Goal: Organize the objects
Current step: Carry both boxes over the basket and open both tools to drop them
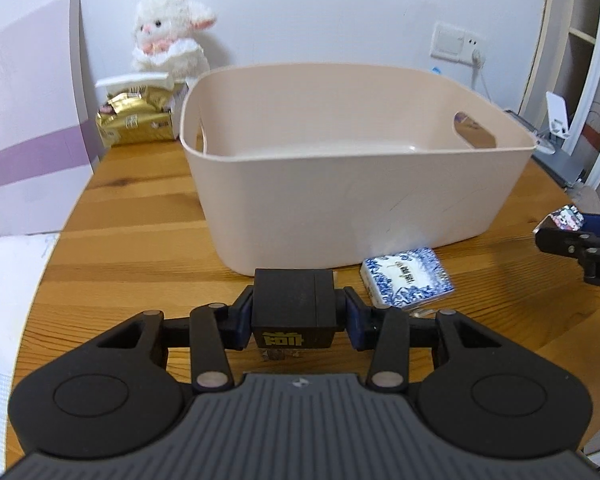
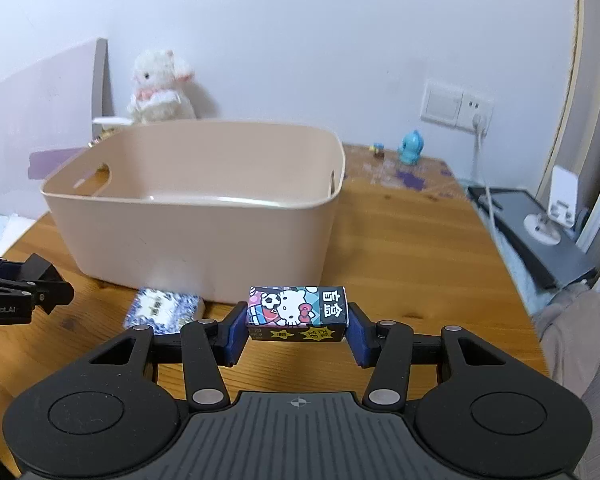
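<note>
Black box (image 1: 294,308) with yellow lettering sits clamped in the left gripper (image 1: 294,320); the right gripper (image 2: 298,326) clamps a cartoon-cat blind box (image 2: 296,312); both are above the wooden table (image 2: 400,248); a blue-patterned packet (image 1: 406,280) lies against the beige bin (image 1: 340,184) beyond.

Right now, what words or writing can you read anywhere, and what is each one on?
"盲盒": white characters on the cartoon-cat box held in the right hand-held gripper.
"正版": on a yellow star on that box's lower face; the star beside it is too small to read.
"nRobot_AI": partly cut off, on the left hand-held gripper body.
Black box: yellow characters, upside down, unreadable.
Blue-and-white packet: blurred.
Gold bag: too small.
</note>
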`<action>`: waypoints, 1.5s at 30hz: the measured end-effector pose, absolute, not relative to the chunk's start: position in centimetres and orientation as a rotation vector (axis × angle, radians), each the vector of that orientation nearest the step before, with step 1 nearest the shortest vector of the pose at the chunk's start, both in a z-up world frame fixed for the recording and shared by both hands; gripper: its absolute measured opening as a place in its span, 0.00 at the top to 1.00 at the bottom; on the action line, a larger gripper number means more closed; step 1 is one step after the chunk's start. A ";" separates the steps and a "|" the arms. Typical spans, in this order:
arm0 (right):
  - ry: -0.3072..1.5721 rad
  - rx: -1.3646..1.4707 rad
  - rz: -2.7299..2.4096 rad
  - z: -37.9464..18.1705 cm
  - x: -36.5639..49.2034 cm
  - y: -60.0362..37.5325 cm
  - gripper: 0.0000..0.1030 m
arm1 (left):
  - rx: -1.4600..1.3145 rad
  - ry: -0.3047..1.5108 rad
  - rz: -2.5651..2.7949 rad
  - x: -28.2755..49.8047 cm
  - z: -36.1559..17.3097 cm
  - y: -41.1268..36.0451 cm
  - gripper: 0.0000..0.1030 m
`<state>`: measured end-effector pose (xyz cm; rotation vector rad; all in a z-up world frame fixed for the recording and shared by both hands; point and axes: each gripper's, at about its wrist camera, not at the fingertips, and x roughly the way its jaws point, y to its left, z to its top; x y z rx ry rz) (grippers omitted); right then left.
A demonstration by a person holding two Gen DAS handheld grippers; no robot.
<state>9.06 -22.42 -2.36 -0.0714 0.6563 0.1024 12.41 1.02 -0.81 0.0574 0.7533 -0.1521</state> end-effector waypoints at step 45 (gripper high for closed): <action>0.610 -0.112 0.147 -1.6 21.5 -19.6 0.54 | 0.170 0.718 -0.112 24.6 1.9 -2.1 0.55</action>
